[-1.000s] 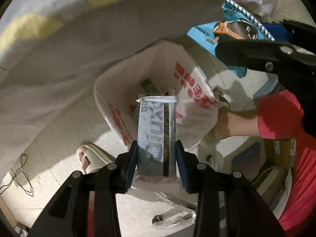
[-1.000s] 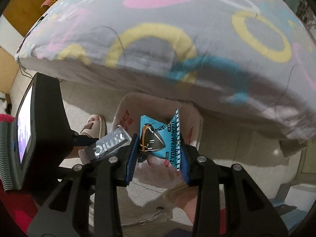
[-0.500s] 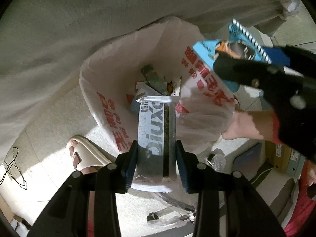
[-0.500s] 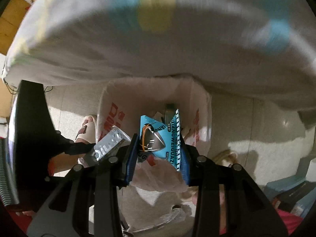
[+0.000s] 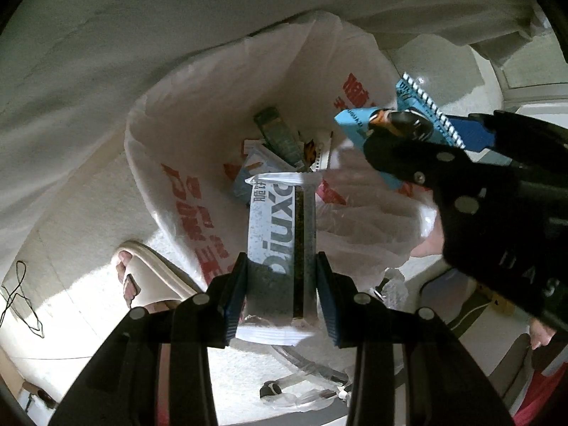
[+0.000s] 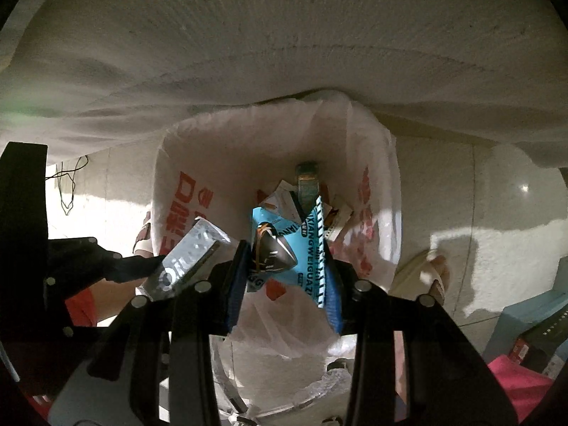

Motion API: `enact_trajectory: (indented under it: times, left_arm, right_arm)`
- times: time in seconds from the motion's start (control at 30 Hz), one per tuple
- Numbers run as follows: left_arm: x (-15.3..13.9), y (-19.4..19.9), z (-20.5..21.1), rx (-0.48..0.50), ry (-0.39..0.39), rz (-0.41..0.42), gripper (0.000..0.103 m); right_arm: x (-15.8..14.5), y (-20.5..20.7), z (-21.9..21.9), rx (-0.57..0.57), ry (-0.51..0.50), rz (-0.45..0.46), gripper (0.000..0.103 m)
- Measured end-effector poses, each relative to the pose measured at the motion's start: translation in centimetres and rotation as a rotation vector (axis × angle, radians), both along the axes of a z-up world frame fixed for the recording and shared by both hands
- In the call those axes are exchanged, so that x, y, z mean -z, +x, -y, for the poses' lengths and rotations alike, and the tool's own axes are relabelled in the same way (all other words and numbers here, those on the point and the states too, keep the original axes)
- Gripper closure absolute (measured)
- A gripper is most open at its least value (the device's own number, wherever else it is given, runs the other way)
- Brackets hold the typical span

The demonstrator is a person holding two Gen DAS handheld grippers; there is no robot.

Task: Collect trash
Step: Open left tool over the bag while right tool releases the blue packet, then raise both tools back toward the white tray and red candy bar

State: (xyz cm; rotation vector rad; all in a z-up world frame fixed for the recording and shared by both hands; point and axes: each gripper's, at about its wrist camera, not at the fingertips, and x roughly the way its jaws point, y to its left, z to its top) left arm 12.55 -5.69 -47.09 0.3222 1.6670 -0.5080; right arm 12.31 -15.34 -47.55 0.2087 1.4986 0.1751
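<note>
Two wrappers in hand, one bag below.

Item 1: left gripper [image 5: 280, 294], jaws closed on a silver wrapper [image 5: 280, 234], held by its lower end; the free end reaches forward over the mouth of the bag [image 5: 170, 191].

Item 2: right gripper [image 6: 287, 277], jaws closed on a blue wrapper [image 6: 284, 245], crumpled between the pads; it hangs above the bag's opening, toward its near side.

Item 3: bag, thin white plastic with red print, standing open on the floor [image 5: 88, 305] just under the edge of a bed cover [image 5: 177, 53]. Loose trash [image 5: 280, 142] already lies at the bottom.

Item 4: sandalled foot [image 5: 142, 277] beside the bag on the left; another foot [image 6: 426, 273] on the right.

Risks, as judged:
- The rim is limp and folds inward on the near side. A wrapper released over that fold may slide off onto the floor.
- Light wrappers flutter; dropped from height, either may drift past the rim.
- The grippers sit close together. Opening both at once may knock one wrapper with the other.
- Film may cling to a pad and fail to fall when the jaws part.
- A gripper brushing the wall may collapse or tip the bag.
</note>
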Motion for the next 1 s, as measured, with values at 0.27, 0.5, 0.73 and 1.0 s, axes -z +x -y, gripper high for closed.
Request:
enact_trajectory:
  times: [0.27,0.5,0.73,1.0]
  left_arm:
    - [1.0,0.5,-0.1,-0.012,-0.006,-0.025,0.066]
    - [1.7,1.0,-0.3,-0.05,-0.002,-0.034,0.063]
    - [1.4,1.3,-1.0,-0.104,0.013,-0.014,0.038]
    - [-1.4,0.6,-2.5,-0.197,0.048,0.063,0.037]
  right_arm:
    - [1.0,0.3,0.0,0.013,0.016,-0.02,0.065]
    - [1.4,0.5,0.2,0.02,0.028,-0.035,0.062]
    - [1.5,0.4,0.4,0.021,0.011,-0.039,0.045]
    - [-2.7,-1.0,0.1,-0.055,-0.103,0.041,0.027]
